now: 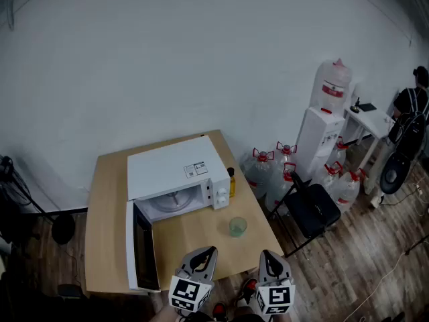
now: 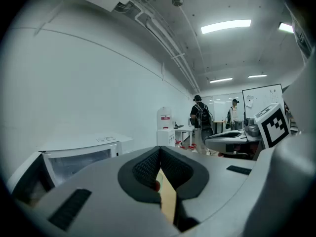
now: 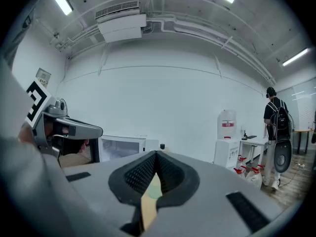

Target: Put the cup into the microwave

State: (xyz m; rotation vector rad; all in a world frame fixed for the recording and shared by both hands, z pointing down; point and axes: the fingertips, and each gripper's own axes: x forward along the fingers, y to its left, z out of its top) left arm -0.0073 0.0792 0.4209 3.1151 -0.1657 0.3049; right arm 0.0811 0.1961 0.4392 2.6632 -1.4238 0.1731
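I see the cup (image 1: 237, 227), a small green translucent one, standing upright on the tabletop (image 1: 107, 200) near its right edge, toward the near right corner. It is outside the microwave (image 1: 175, 170), a little way in front of the control knobs, and touches nothing else.

The white microwave sits across the back half of the tabletop. Its door (image 1: 142, 247) is swung fully open toward the near edge on the left side, and I can see the glass turntable (image 1: 175, 200) inside the empty cavity. A small bottle (image 1: 232, 182) of yellow liquid with a dark cap stands just beside the microwave's right wall, close to the right edge.

My left gripper (image 1: 205, 255) hovers over the near edge of the tabletop, its jaws pressed together with nothing between them. My right gripper (image 1: 267, 256) sits beside it at the near right corner, also closed tight and empty, apart from the cup.

On the floor beyond the right edge stand several water jugs (image 1: 259, 170), a black chair (image 1: 312, 210) and a white water dispenser (image 1: 320, 133). A person (image 1: 410, 109) with a backpack stands farther off.
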